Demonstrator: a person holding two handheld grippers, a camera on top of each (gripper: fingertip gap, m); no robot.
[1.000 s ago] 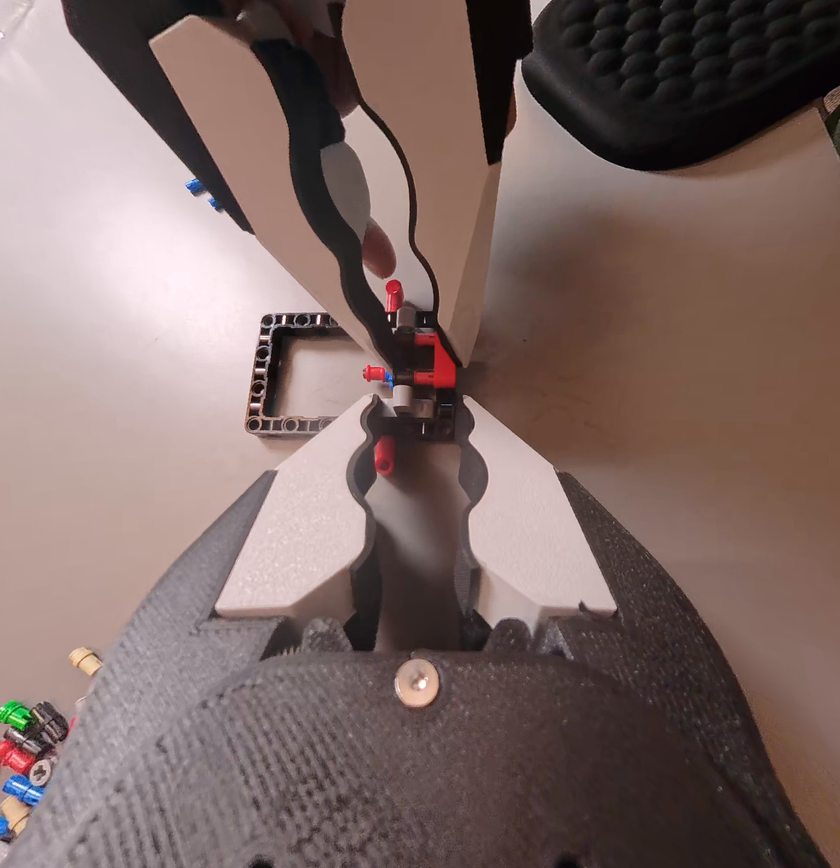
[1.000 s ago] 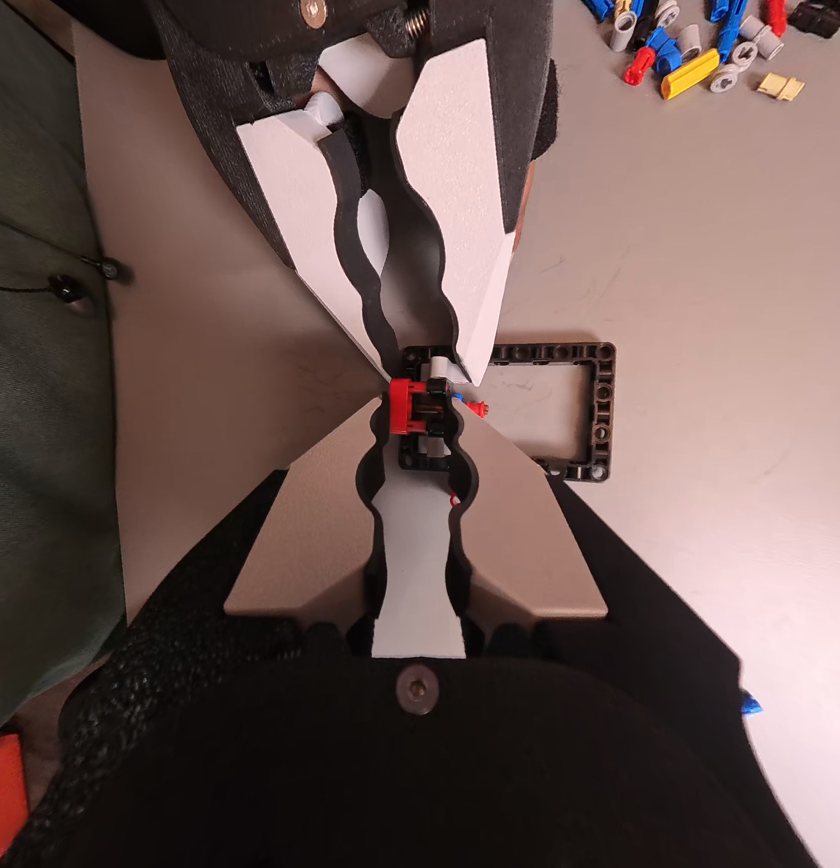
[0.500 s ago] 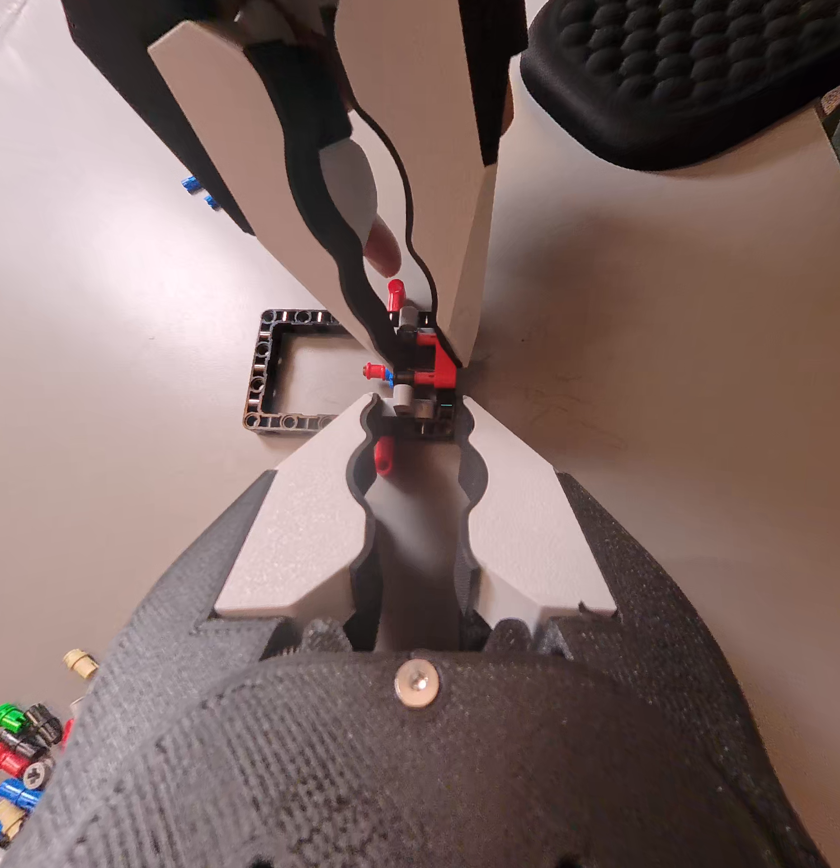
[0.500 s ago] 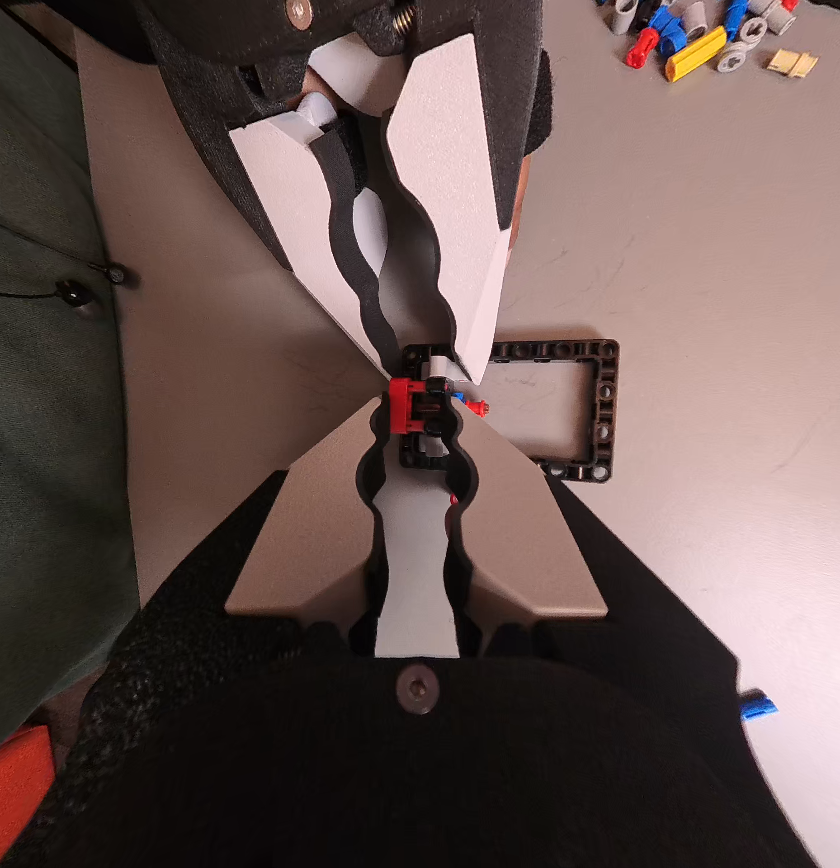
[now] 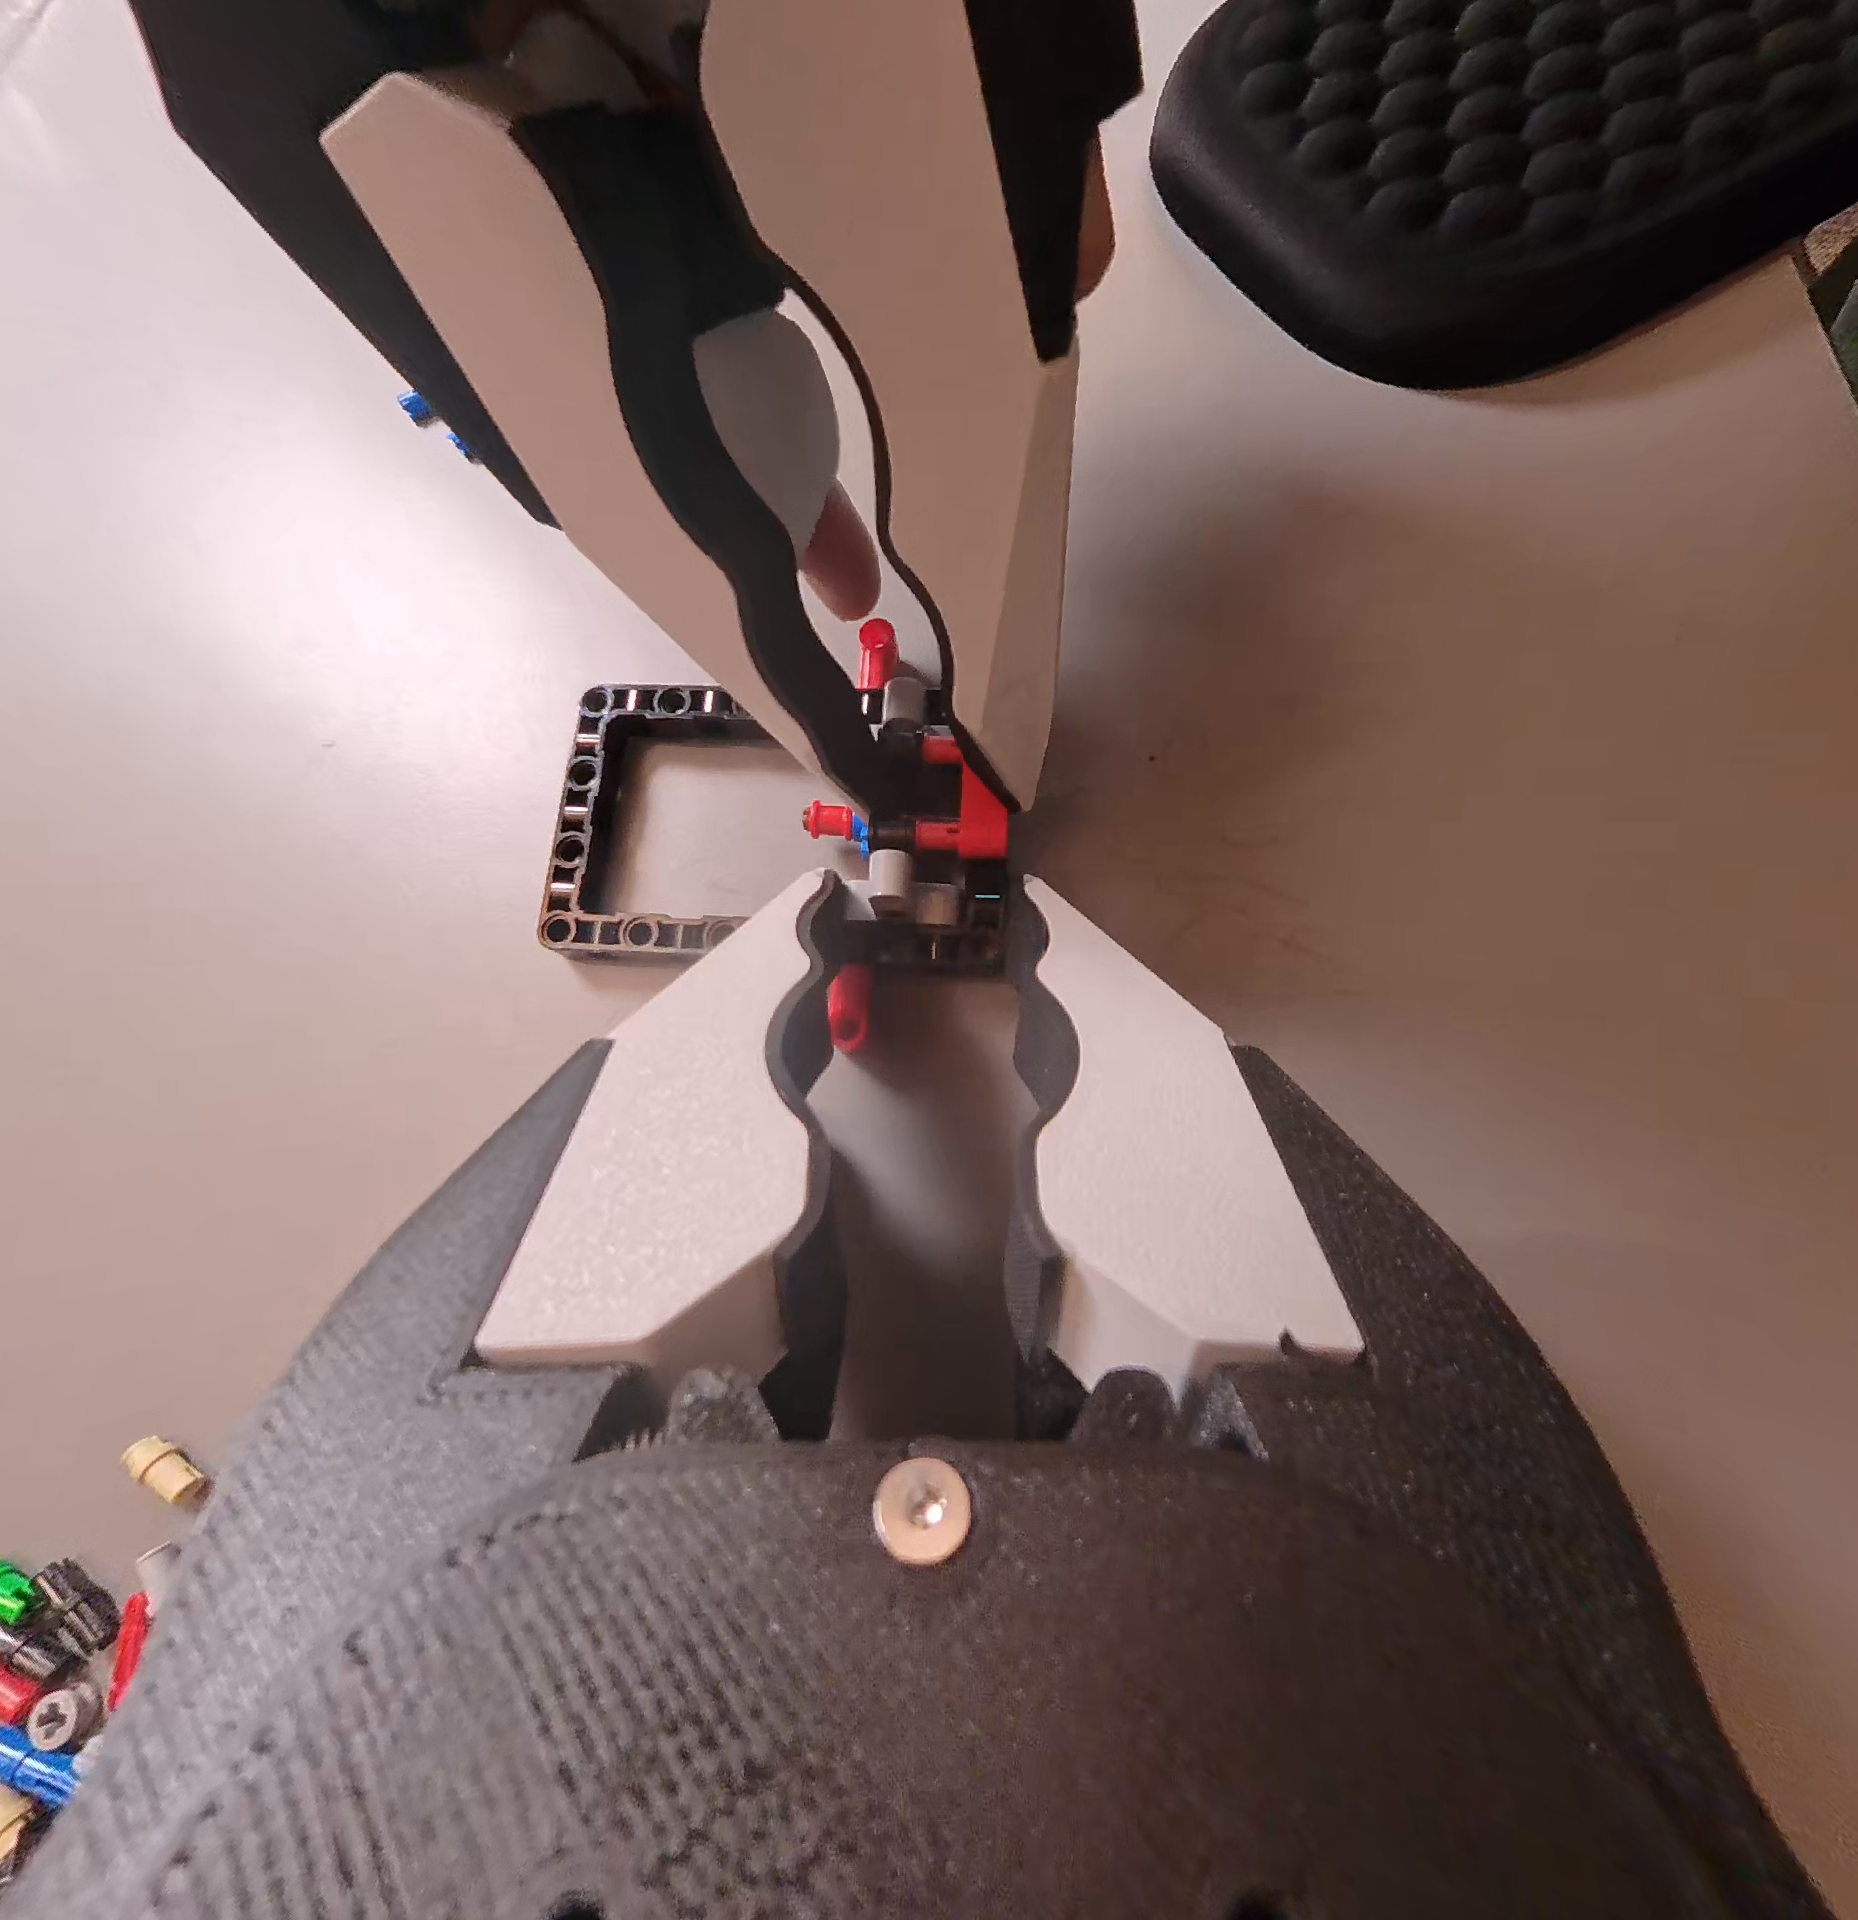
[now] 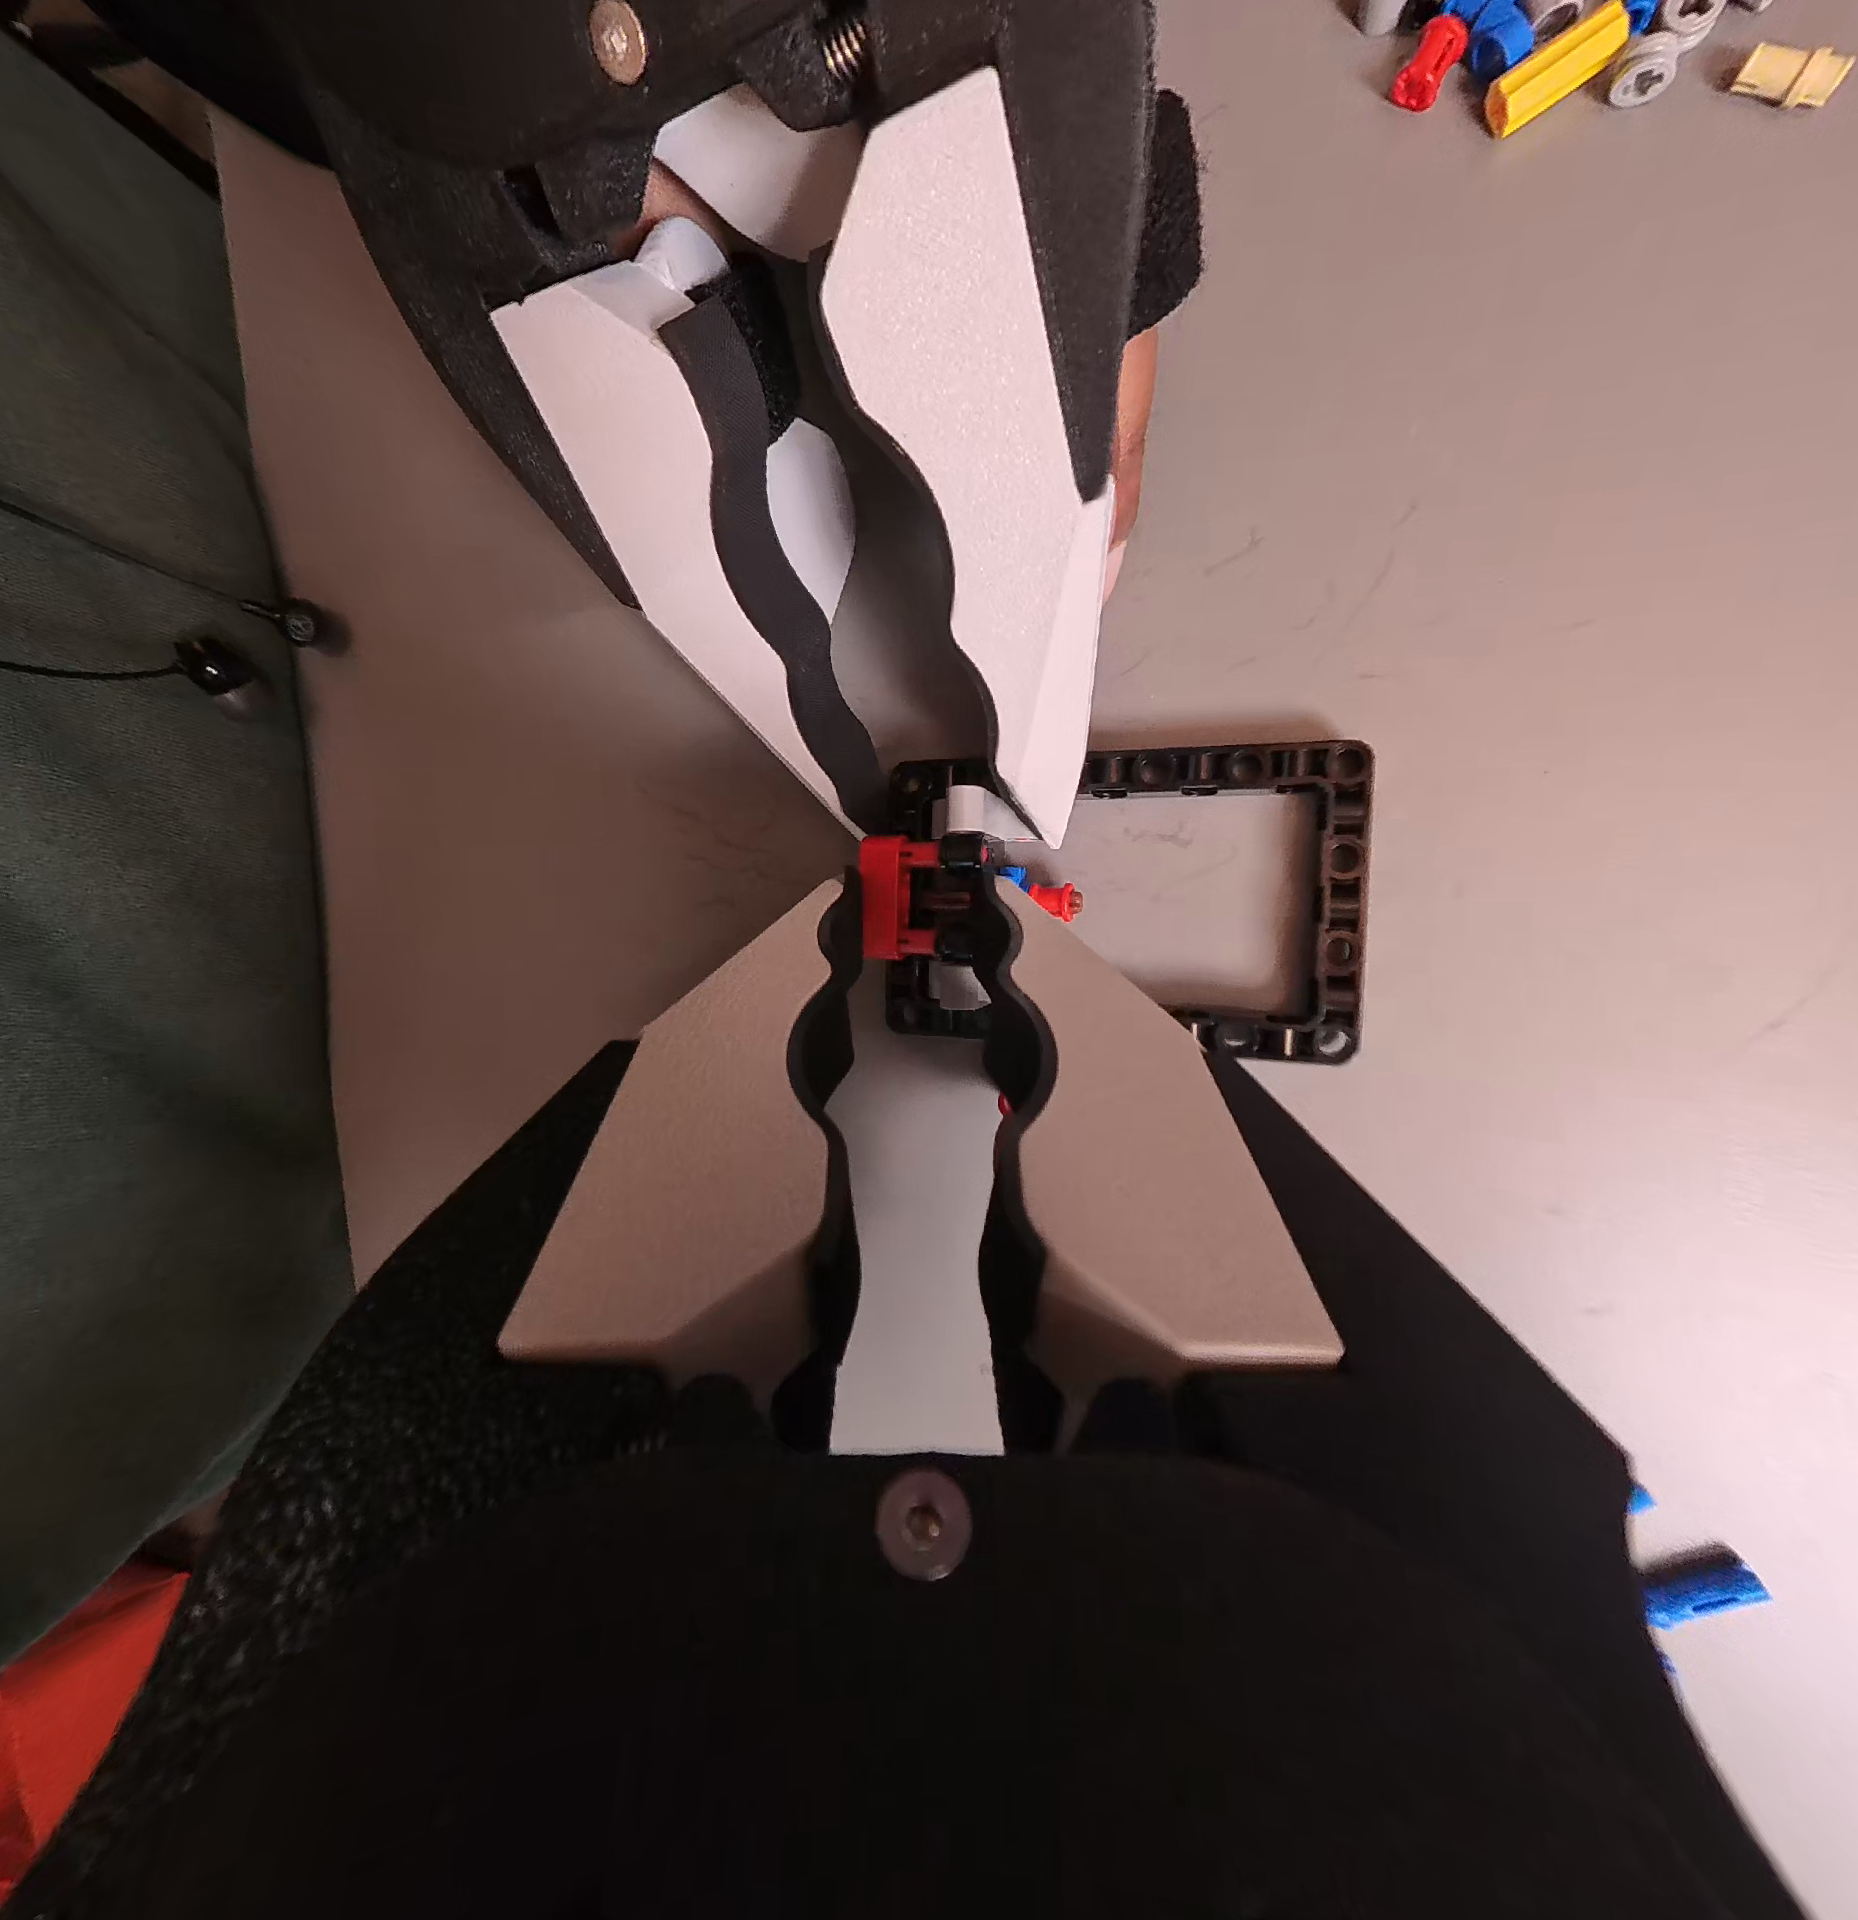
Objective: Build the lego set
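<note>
The left gripper and right gripper both clamp the small lego assembly over the table — uneven squeezing could pop its red pins loose.

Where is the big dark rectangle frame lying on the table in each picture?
Left wrist view: the dark rectangular frame lies flat left of centre, partly behind the grippers' white fingers.
Right wrist view: the same frame lies right of centre, one corner hidden by a finger.
Shared landmark: the small red, black and grey lego assembly at the middle, between both grippers' tips, right beside the frame.
</note>
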